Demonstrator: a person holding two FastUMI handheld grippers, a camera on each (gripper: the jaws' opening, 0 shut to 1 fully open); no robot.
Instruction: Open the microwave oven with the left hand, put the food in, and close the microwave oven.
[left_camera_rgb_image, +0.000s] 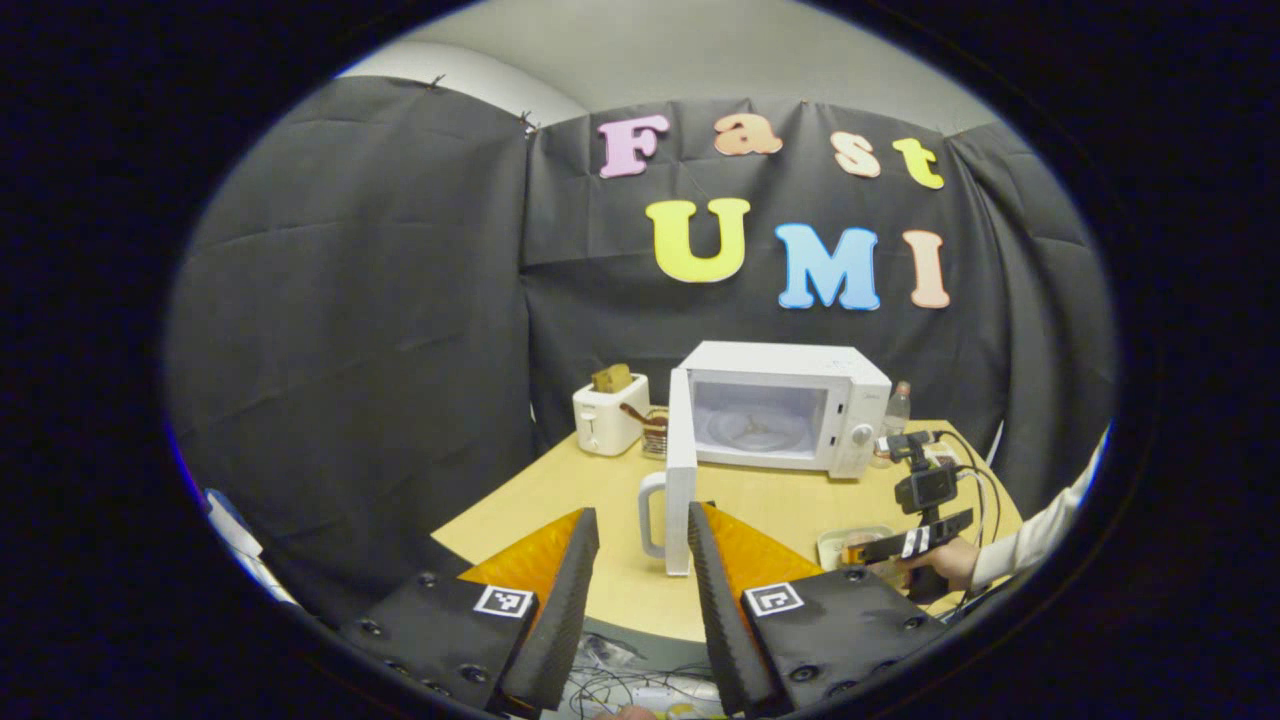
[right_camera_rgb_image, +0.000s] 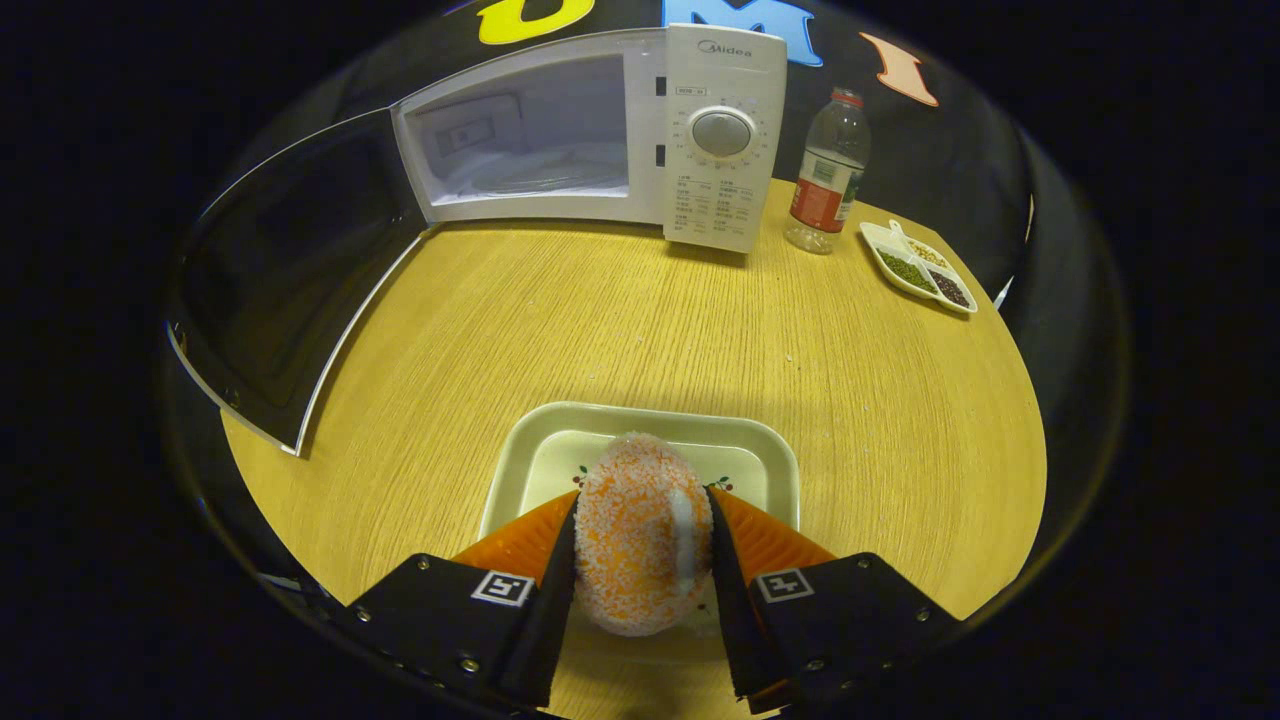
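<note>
We see the right hand-held gripper clamping the sugared doughnut — underside hidden — over its tray; left hand-held gripper spread wide, empty.

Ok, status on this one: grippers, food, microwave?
Left gripper open, off the door. Right gripper shut on the food over its tray. Microwave open, table path clear.

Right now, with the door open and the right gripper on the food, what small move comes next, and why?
Probably lift the food off the tray and carry it toward the microwave. The right gripper has both fingers pressed on it, the door stands wide open, and the cavity looks free. The left gripper is open, back from the door.
</note>
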